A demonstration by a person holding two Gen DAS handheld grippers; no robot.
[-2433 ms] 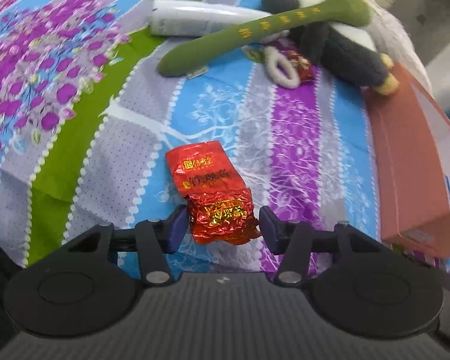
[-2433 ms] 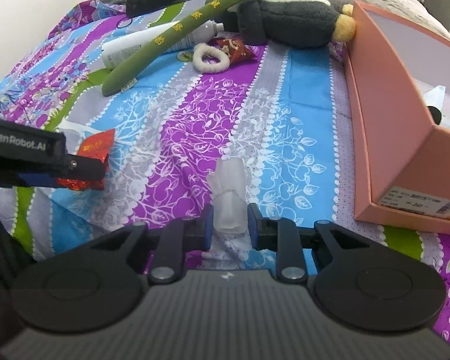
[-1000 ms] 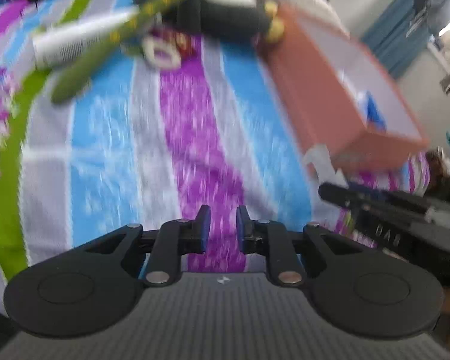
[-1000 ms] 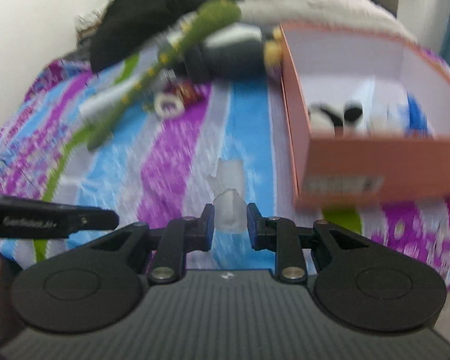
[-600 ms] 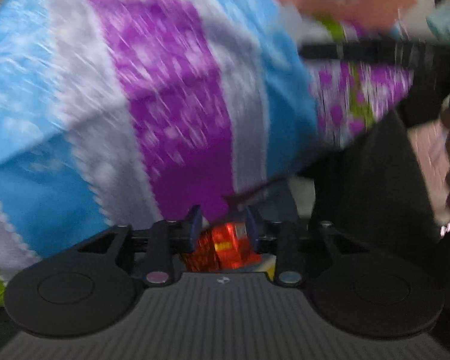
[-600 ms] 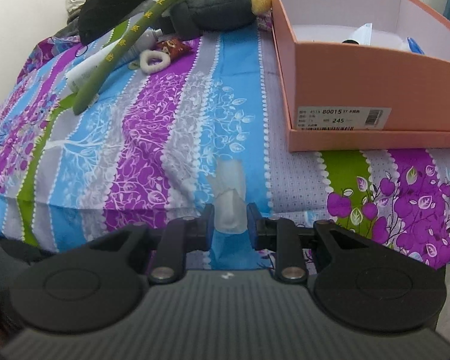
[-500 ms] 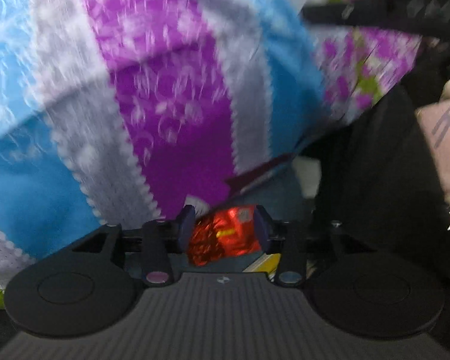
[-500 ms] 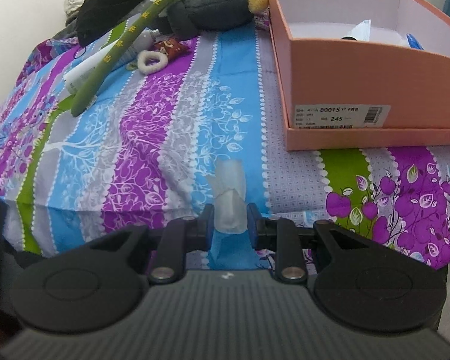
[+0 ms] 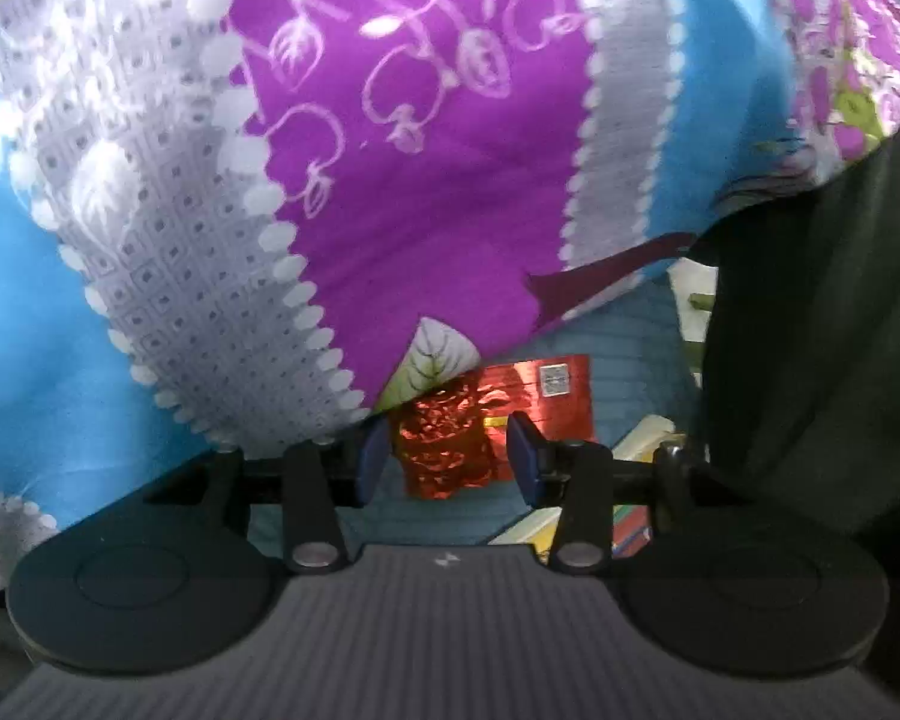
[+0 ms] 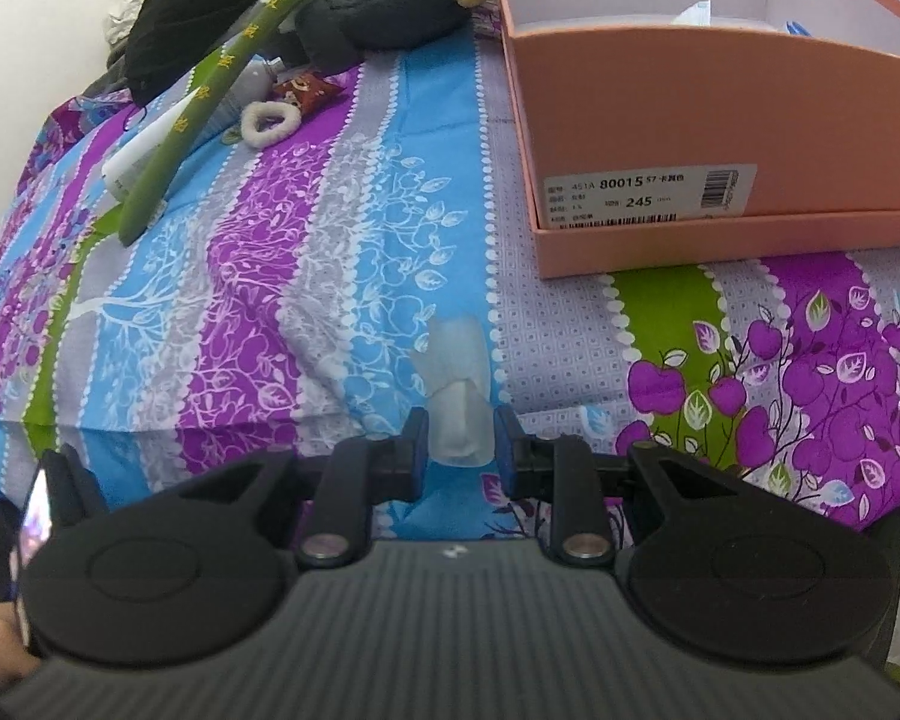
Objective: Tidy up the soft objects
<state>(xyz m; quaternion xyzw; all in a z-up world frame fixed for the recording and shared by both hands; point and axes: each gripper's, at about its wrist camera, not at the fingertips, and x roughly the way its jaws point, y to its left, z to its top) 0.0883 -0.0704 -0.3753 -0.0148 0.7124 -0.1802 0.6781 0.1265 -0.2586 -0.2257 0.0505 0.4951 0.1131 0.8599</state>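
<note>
With the left gripper (image 9: 447, 459) released around the red packet (image 9: 450, 450) below the bed edge, the right gripper (image 10: 459, 450), grasping a clear sachet (image 10: 456, 387) near the box (image 10: 690, 120), risks losing it if the pinch loosens.

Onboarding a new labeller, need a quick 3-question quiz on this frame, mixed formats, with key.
1. True or false: the right gripper is shut on a translucent white packet.
2. Multiple choice: the red foil packet between the left gripper's pads is
A. pinched tight by both pads
B. between open pads that stand clear of it
C. inside the pink box
3. Fill in: the pink box sits on the ____ bedspread.

Key
1. True; both pads press its sides.
2. B; there is a gap on each side of the packet, below the bedspread's hanging edge.
3. Striped (purple, blue and grey bands).
</note>
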